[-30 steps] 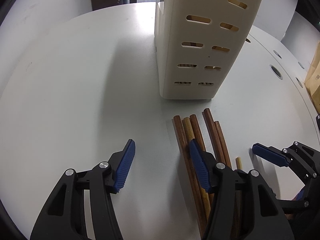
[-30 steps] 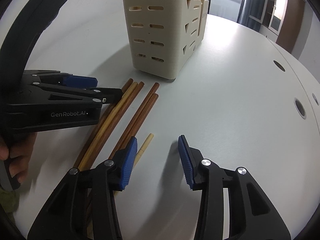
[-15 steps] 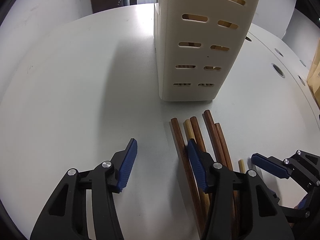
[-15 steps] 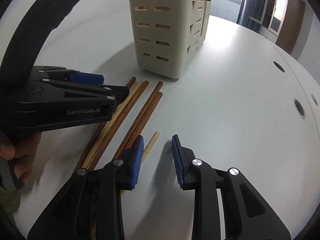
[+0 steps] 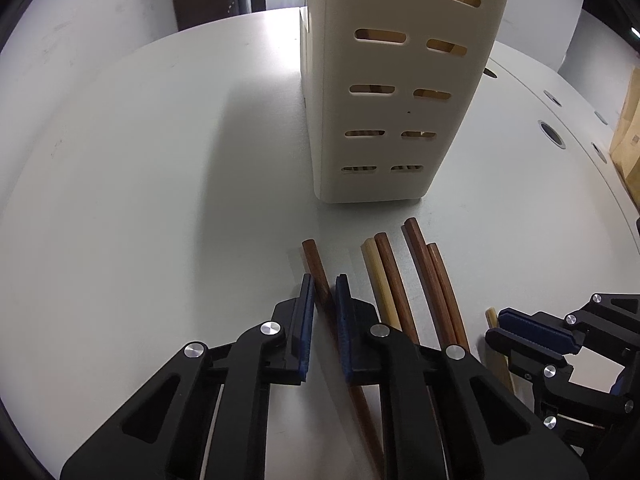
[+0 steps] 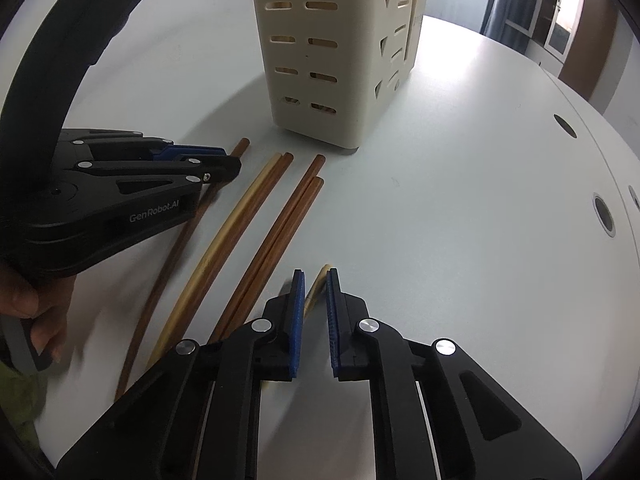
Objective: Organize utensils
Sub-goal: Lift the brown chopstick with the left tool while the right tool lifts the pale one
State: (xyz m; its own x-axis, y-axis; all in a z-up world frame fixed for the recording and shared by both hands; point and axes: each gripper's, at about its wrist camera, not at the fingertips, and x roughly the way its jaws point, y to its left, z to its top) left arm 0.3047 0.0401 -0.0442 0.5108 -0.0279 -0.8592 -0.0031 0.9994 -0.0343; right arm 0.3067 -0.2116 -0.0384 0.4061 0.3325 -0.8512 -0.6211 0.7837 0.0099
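Left gripper (image 5: pixel 323 292) down on the table (image 5: pixel 140 200), blue pads pinching the outermost dark chopstick (image 5: pixel 318 276), which lies apart from the rest. Right gripper (image 6: pixel 312 292) beside it, pads clamped on the short pale stick (image 6: pixel 318 280) at the other edge of the row. Between the two grips, four more chopsticks lie side by side: a pale one (image 5: pixel 376 276) touching a brown one (image 5: pixel 394 280), then a dark pair (image 5: pixel 430 280). A hand (image 6: pixel 36 308) grips the left tool's handle. Just beyond the stick tips stands the cream slotted holder (image 5: pixel 400 80), upright, with something brownish showing through its slots.
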